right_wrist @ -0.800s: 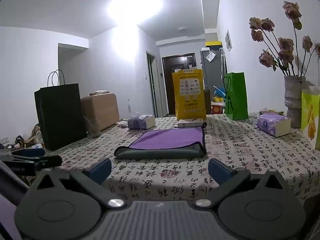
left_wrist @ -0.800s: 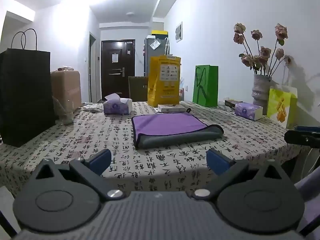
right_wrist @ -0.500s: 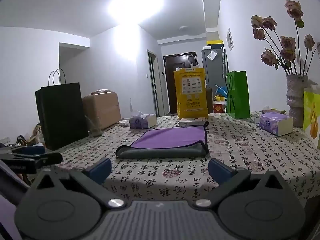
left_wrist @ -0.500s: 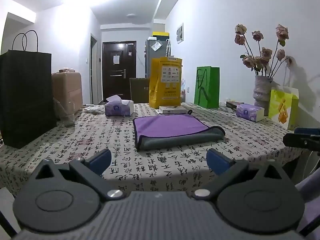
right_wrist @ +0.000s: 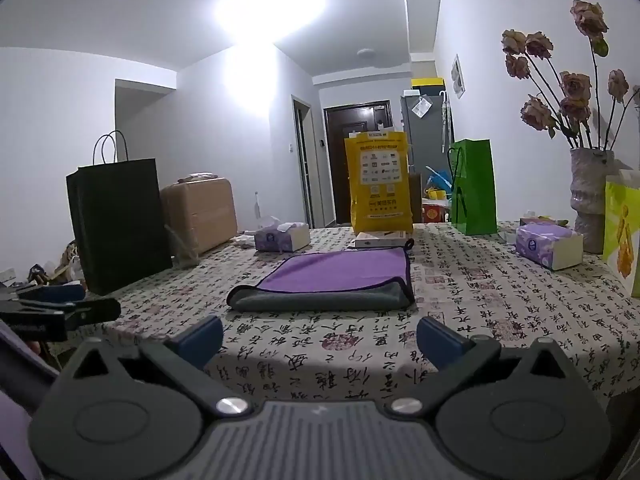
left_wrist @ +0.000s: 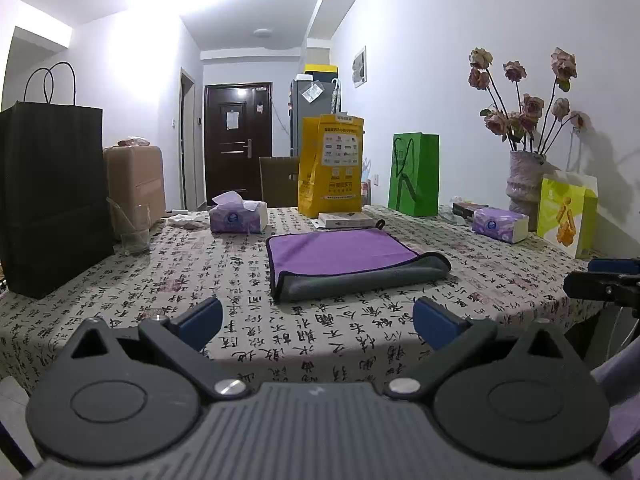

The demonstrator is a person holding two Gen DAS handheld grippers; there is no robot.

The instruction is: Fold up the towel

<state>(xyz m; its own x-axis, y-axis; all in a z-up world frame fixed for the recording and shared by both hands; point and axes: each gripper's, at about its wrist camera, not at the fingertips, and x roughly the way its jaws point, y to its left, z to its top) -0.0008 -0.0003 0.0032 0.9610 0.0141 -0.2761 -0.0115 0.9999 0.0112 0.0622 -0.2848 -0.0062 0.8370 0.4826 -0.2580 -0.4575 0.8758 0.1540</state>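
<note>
The left claw (left_wrist: 316,320) stands wide and holds nothing, poised off the near edge of the table (left_wrist: 120,288); the right claw (right_wrist: 318,338) is likewise wide and empty. From the left claw the towel (left_wrist: 352,258) lies ahead at about 12 to 1 o'clock, apart from both blue fingertips. From the right claw the same towel (right_wrist: 332,278) lies almost dead ahead at 12 o'clock. It is flat on the table, purple side up, with a grey rolled fold along its near edge running roughly 9 to 3 o'clock across both views. Neither claw looks clearly nearer. Judged from this lay, each would take its own side of the near edge.
</note>
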